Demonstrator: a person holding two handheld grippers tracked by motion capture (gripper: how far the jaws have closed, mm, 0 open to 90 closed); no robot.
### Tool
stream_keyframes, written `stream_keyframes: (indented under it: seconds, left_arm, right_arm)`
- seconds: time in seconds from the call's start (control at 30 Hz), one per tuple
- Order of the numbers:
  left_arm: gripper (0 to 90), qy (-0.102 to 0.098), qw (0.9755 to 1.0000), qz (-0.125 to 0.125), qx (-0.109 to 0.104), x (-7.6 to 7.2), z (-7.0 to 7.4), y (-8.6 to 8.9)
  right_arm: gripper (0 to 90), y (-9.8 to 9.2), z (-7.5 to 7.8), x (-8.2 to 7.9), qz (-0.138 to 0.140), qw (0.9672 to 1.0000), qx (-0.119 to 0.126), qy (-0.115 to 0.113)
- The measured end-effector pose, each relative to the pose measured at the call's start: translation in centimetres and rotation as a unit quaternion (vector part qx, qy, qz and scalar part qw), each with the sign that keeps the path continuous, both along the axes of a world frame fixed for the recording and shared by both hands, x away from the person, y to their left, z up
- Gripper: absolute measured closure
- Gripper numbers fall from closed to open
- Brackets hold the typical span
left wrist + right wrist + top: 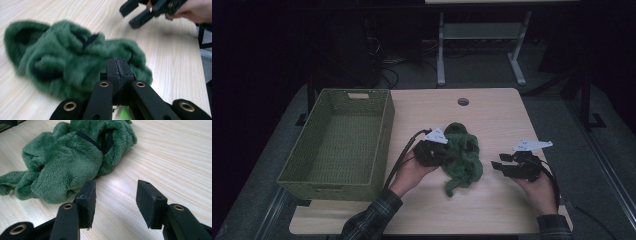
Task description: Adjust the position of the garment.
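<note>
Your left gripper (117,65) is pinched closed at the crumpled green fleece garment (462,155); right gripper (116,202) gapes, idle. Woven green basket (384,125), far left, has nothing in it yet.

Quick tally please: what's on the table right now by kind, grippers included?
Green woven basket: 1
Green fleece garment: 1
Handheld grippers: 2, the left gripper with fingers closed together at the garment, the right gripper open beside it
Total: 4
</note>
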State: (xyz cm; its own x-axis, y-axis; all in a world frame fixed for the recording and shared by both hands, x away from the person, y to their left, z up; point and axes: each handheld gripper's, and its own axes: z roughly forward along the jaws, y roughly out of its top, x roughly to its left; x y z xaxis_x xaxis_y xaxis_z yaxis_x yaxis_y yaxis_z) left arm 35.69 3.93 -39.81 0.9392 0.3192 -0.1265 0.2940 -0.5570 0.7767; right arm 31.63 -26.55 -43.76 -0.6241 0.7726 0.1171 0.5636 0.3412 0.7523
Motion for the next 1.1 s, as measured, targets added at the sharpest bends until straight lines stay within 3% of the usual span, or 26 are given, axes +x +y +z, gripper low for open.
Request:
stream_keyframes:
  seconds: [0.17,0.37,0.5,0.7,1.1]
  left_arm:
    - [89.7,0.001,1.0,-0.009,0.0,1.0,-0.3,-1.9]
    - [89.7,-0.001,0.9994,-0.01,0.032,1.7,-1.8,-3.4]
    - [89.7,0.007,0.9987,-0.01,0.05,2.3,-3.0,-3.6]
    - [89.8,0.019,0.998,-0.008,0.059,2.7,-4.6,-3.2]
    - [90.0,0.035,0.9982,-0.013,0.046,2.6,-6.4,-2.5]
  right_arm:
    - [49.8,0.0,0.0,0.0,0.0,1.0,0.002,0.001]
    - [49.8,0.0,0.0,0.0,0.0,1.0,0.003,0.001]
    - [49.4,0.0,0.0,0.0,0.002,1.0,0.004,-0.002]
    - [47.9,0.1,0.6,0.2,0.003,0.9999,0.01,-0.004]
    - [45.2,0.8,2.2,2.3,0.01,0.9996,0.018,-0.016]
